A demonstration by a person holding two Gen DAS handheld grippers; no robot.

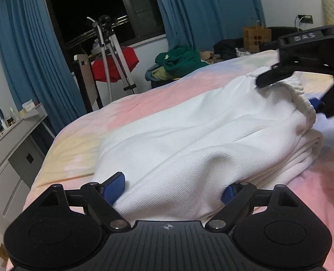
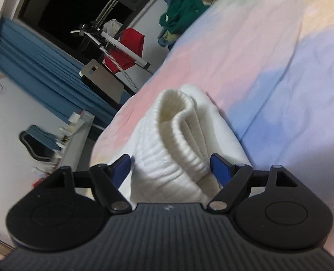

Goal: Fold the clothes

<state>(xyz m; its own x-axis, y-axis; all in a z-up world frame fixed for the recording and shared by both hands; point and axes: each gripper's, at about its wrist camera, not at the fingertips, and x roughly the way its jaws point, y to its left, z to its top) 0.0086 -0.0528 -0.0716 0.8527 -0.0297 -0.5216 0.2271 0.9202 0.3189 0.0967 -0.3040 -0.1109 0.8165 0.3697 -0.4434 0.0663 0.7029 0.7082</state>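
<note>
1. The bed (image 1: 144,110), covered in a pastel pink, yellow and blue spread, was seen to carry the work; blue curtains (image 1: 29,56) and a dark window were noted behind it.
2. The white garment (image 1: 189,149) was found lying on the spread, already doubled into stacked layers along one side, with its ribbed waistband (image 2: 178,135) turned up at one end. The folding was judged partly done: a further fold and some smoothing appeared to be left.
3. A heap of green clothing (image 1: 180,61) beyond the far edge of the bed was judged still unfolded. A red cloth on a stand (image 1: 115,65) and a paper bag (image 1: 256,38) were well apart; nothing was seen in the way.
4. The left gripper (image 1: 173,187) was held wide open, fabric between its blue pads but not pinched.
5. The right gripper (image 2: 170,167) likewise stood wide, straddling the waistband without clamping it.
</note>
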